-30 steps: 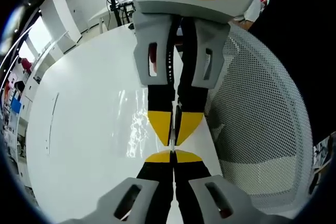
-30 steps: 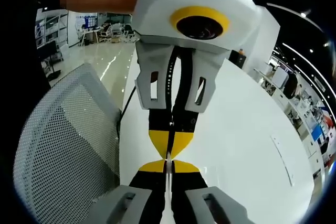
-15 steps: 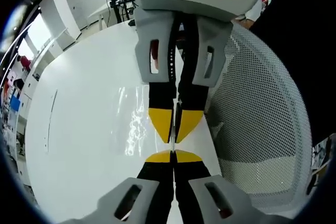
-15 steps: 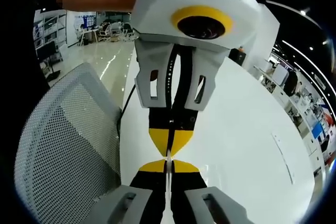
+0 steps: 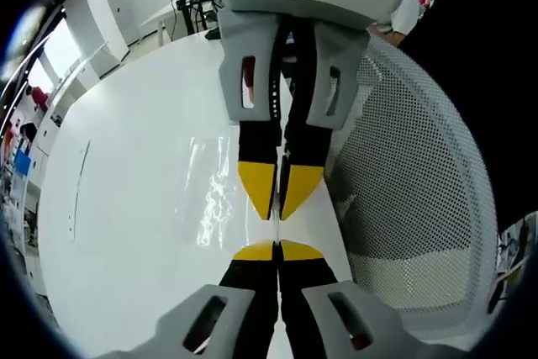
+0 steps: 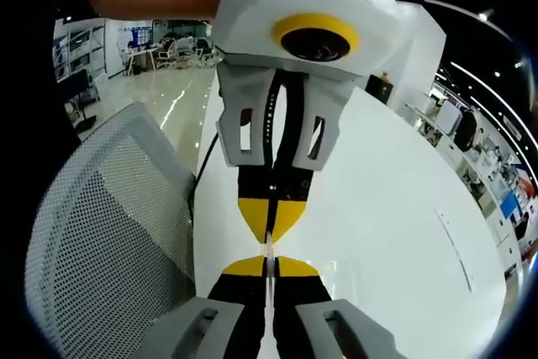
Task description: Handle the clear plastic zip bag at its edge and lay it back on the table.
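A big white table (image 5: 126, 208) takes up most of the room in front, with a grey mesh chair (image 5: 412, 208) pushed up against its edge. Over the table's edge, the clear bag (image 5: 217, 195) hangs stretched between two tongs facing each other tip to tip. The left gripper (image 5: 276, 250) is clamped on one end of its edge, the right gripper (image 6: 269, 266) on the other.

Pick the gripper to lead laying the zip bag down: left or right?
Near tie: left gripper and right gripper are shut on the zip bag edge, tip to tip, over the table. Lean left: its view shows the bag's sheet.
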### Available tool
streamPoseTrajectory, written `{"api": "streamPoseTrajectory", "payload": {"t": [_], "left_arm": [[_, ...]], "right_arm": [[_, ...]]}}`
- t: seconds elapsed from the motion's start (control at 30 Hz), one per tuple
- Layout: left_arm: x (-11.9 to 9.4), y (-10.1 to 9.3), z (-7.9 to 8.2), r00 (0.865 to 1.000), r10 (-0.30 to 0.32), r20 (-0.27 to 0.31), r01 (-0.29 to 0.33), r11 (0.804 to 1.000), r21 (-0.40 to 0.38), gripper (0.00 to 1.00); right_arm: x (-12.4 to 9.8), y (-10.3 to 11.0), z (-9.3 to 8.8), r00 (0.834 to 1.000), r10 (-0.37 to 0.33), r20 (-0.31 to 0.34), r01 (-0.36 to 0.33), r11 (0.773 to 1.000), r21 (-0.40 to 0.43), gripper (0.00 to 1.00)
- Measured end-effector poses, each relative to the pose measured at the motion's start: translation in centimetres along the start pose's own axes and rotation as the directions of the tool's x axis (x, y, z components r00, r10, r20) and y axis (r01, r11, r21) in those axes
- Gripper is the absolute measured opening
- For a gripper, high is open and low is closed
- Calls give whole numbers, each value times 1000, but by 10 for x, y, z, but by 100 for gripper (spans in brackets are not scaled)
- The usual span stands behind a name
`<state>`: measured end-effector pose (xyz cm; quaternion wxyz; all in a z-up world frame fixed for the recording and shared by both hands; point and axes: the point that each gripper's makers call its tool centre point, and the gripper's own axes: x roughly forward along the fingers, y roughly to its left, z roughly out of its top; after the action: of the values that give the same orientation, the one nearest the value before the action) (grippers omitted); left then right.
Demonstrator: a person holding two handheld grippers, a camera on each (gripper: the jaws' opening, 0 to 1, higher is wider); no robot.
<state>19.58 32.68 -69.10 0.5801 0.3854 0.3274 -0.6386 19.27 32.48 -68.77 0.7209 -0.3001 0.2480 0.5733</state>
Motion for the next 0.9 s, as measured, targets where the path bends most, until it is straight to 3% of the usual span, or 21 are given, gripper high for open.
{"api": "streamPoseTrajectory", "payload": {"t": [0.9], "left_arm": [[-4, 0, -7, 1000, -8, -11, 8, 1000, -10, 0]], "right_arm": [[-4, -1, -2, 1000, -3, 7, 3, 1000, 7, 0]]}}
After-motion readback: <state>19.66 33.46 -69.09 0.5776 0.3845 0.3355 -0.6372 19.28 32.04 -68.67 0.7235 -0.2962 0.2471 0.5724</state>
